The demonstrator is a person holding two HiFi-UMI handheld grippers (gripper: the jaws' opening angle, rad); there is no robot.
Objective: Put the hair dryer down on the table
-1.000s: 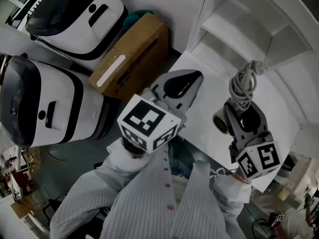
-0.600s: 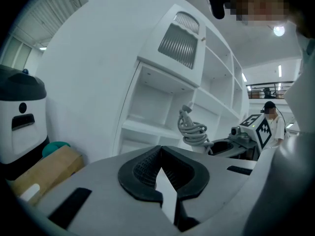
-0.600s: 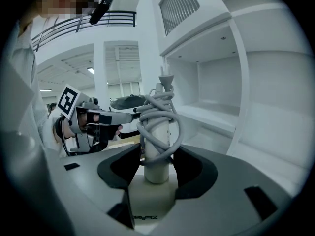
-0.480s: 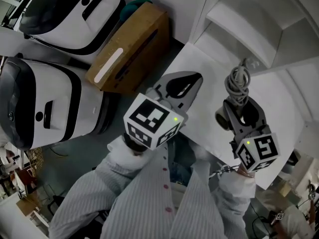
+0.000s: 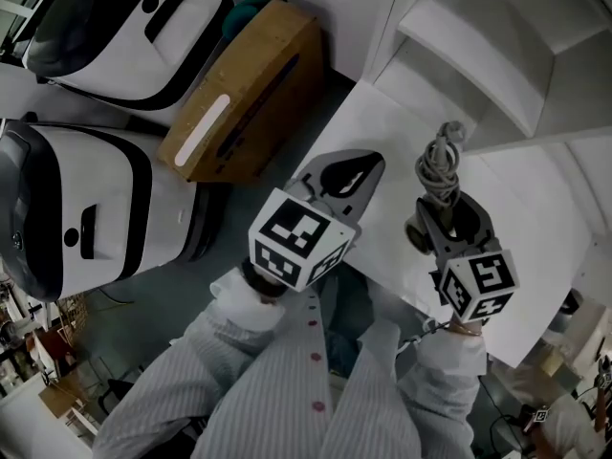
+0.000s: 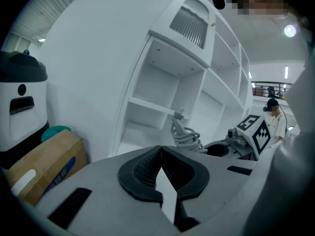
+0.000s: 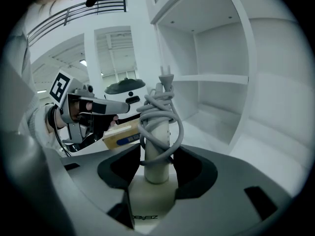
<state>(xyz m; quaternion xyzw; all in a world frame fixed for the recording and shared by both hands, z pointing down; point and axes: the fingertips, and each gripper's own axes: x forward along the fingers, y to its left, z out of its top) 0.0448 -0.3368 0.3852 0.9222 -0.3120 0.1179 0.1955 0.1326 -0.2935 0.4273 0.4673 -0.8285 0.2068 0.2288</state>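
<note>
A cream hair dryer with its grey cord wound round the handle is held upright over the white table. My right gripper is shut on the handle, and the dryer's head sticks out to the left below the jaws. In the right gripper view the cord's plug points up. My left gripper hovers at the table's left edge, shut with nothing between its pads. From the left gripper view the cord and the right gripper's marker cube show to the right.
A white shelf unit stands at the table's back. On the floor to the left lie a cardboard box and two large white-and-black machines. A person's striped sleeves fill the bottom.
My right gripper has shifted a little left and up in the view with the hair dryer still in it. The left gripper holds about the same place, still shut.
</note>
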